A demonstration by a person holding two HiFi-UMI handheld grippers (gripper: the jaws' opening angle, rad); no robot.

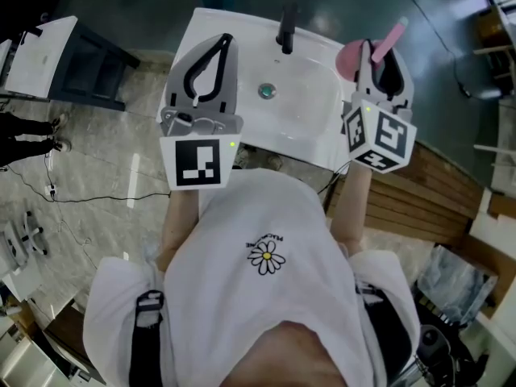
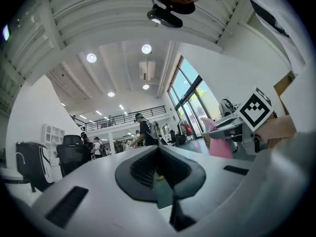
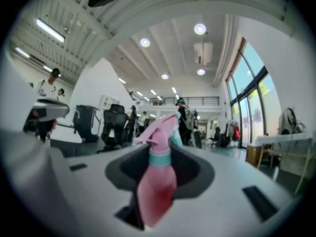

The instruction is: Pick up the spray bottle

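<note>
A pink spray bottle [image 1: 351, 58] with a teal collar hangs upright in the air by the right edge of the white sink [image 1: 310, 139]. My right gripper [image 1: 379, 55] is shut on it. In the right gripper view the bottle [image 3: 157, 181] fills the gap between the jaws, which clasp its body below the collar, and its pink nozzle points left. My left gripper [image 1: 223, 42] hovers over the sink's left side, its jaw tips touching and nothing between them. From the left gripper [image 2: 161, 168] view the bottle [image 2: 220, 145] and the right gripper's marker cube [image 2: 256, 108] show at the right.
A black faucet [image 1: 286, 29] stands at the sink's far rim, with a round drain [image 1: 267, 91] in the basin. A dark chair and white unit [image 1: 68, 59] stand at the left. Wooden slats [image 1: 439, 192] lie at the right. Cables run over the floor [image 1: 97, 196].
</note>
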